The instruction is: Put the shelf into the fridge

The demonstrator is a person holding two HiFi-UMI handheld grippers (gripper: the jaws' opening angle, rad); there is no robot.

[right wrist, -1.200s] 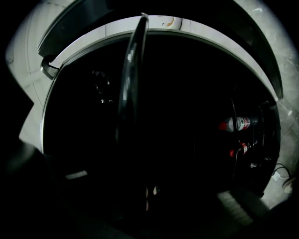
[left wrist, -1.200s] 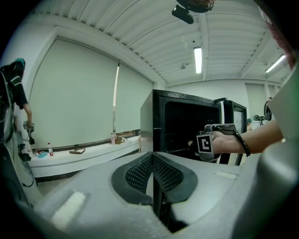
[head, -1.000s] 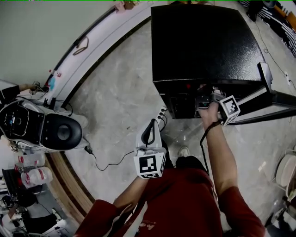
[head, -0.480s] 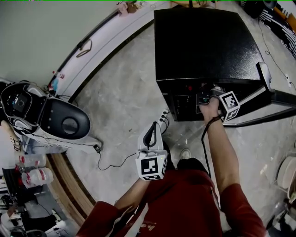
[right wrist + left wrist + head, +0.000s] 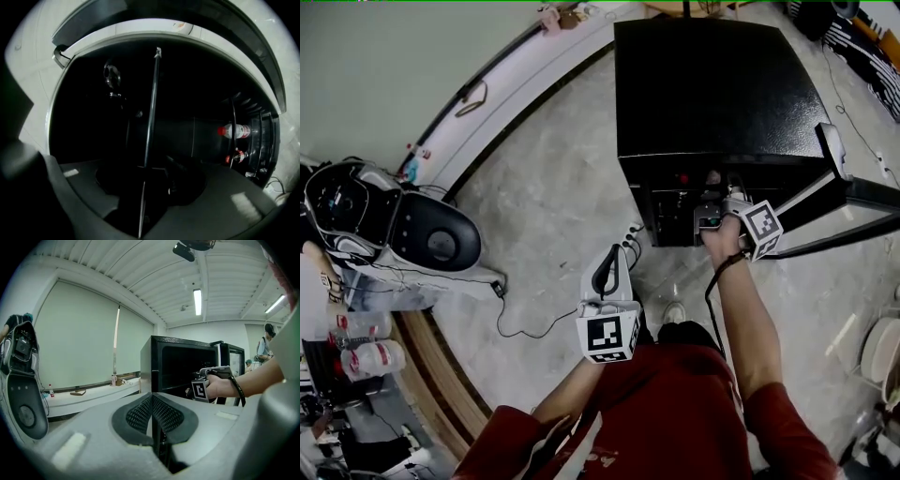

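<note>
Inside, black fridge (image 5: 712,84) holding shelf (image 5: 151,117), bottles (image 5: 234,131) in door (image 5: 265,140), right gripper (image 5: 143,185) opening around shelf edge, left gripper (image 5: 152,414) closed

Nothing legible: the left cube (image 5: 607,337) and right cube (image 5: 761,228) bear only square black-and-white markers, and the label on the red-capped bottle (image 5: 234,131) in the fridge (image 5: 712,84) is too small to read
</note>
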